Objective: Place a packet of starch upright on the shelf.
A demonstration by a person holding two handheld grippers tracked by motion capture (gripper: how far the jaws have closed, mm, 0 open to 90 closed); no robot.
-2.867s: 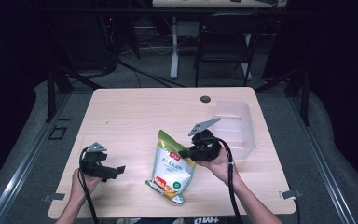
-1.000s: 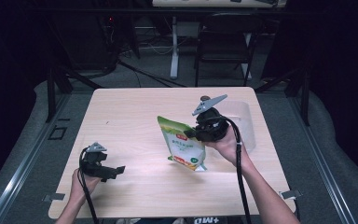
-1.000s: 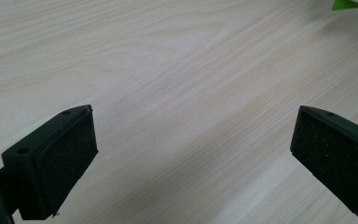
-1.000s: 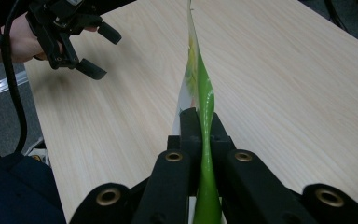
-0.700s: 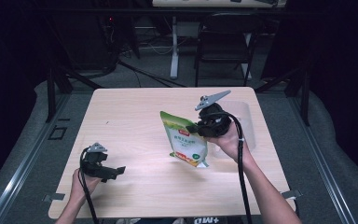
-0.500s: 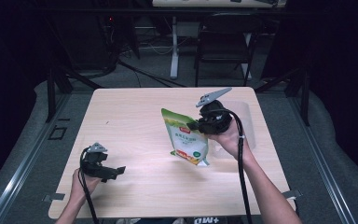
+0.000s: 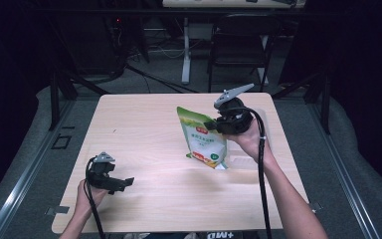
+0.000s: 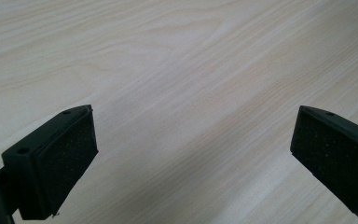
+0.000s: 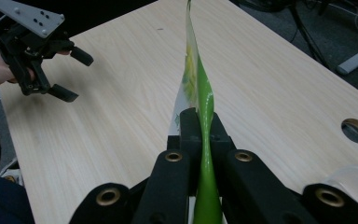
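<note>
- The right gripper (image 7: 210,125) has its jaws clamped on the upper edge of a green and white snack pouch (image 7: 203,142), which hangs below the jaws, lifted off the pale wooden surface (image 7: 144,124).
- In the right gripper view the pouch (image 9: 196,88) is seen edge-on as a thin green strip rising from between the closed jaws; its front and its print are turned out of sight there.
- In the high view the print on the pouch is too small to read, and what is inside the sealed pouch cannot be seen.
- A clear plastic container (image 7: 243,162) lies on the surface just under the right hand; the hand and forearm cover much of it, so its outline is hard to make out, and I cannot tell whether it holds anything.
- The left gripper (image 7: 122,184) sits well apart from the pouch, low over the surface, jaws spread wide with only bare wood between them.
- A round cable hole (image 9: 356,130) lies in the surface beyond the right jaws.
</note>
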